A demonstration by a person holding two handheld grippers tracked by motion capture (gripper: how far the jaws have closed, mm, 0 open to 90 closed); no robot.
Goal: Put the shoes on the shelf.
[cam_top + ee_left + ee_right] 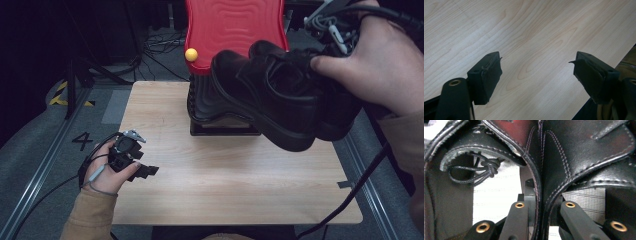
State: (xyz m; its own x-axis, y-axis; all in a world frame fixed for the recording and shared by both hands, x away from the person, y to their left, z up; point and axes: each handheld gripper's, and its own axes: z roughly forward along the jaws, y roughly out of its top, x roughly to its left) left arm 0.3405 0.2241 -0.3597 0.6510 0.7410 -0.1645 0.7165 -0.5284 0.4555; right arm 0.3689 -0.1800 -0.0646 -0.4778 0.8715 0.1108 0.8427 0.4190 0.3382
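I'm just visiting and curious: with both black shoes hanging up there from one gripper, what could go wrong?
The right gripper pinches only the two shoes' touching inner edges, so one might slip out and drop onto the table. Hanging close to the red stand, they could also bump it. The left gripper is open, off at the side, no help.

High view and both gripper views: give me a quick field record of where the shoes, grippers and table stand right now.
held item: pair of black leather shoes, side by side, lifted above the table
right gripper: jaws pinch the two shoes' adjoining inner walls together
right hand: at upper right, carrying gripper and shoes
left gripper: jaws wide apart, nothing between them, over bare wood
left hand: at the table's left edge
table: light wooden top
behind shoes: red panel on a black base, yellow ball at its left edge
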